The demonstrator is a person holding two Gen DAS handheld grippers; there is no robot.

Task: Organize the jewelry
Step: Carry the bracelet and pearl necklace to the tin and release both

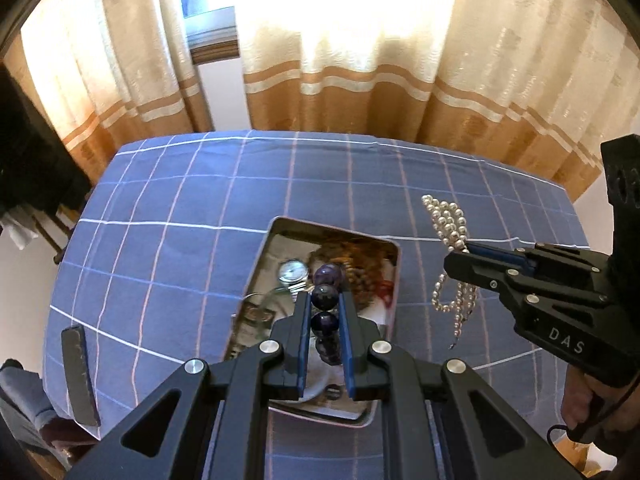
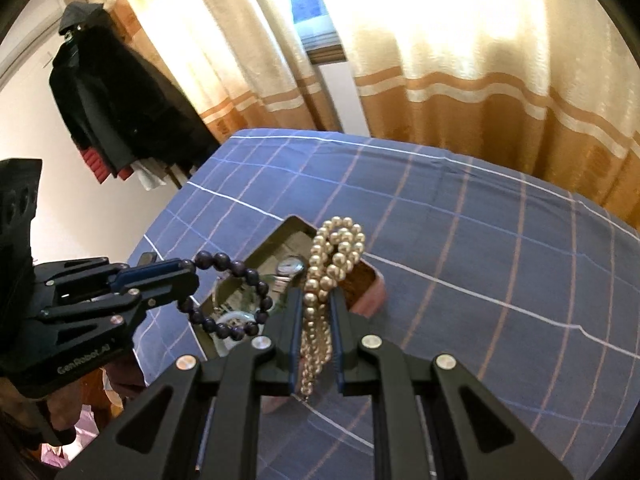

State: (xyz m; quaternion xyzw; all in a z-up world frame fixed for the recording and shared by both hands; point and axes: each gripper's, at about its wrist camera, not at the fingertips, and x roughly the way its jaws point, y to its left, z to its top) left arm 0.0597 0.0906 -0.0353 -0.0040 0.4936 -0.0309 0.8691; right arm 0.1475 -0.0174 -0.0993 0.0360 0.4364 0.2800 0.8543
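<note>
Jewelry mid-sort: left gripper [image 1: 325, 300] clamps a purple bead bracelet [image 1: 325, 296] above the open tin [image 1: 256, 276], which holds a watch [image 1: 293, 271] and amber beads, right gripper [image 2: 315, 300] clamps a pearl necklace [image 2: 338, 248] aloft, neither placed yet; grippers read "GenRobot.AI", "DAS".

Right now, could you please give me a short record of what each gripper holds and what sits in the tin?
left gripper: shut on the purple bead bracelet, held above the tin
right gripper: shut on the pearl necklace, strands hanging down
tin: open, on the blue checked cloth
in tin: wristwatch, brown beads, other pieces unclear
beside tin: dark flat bar on the cloth
</note>
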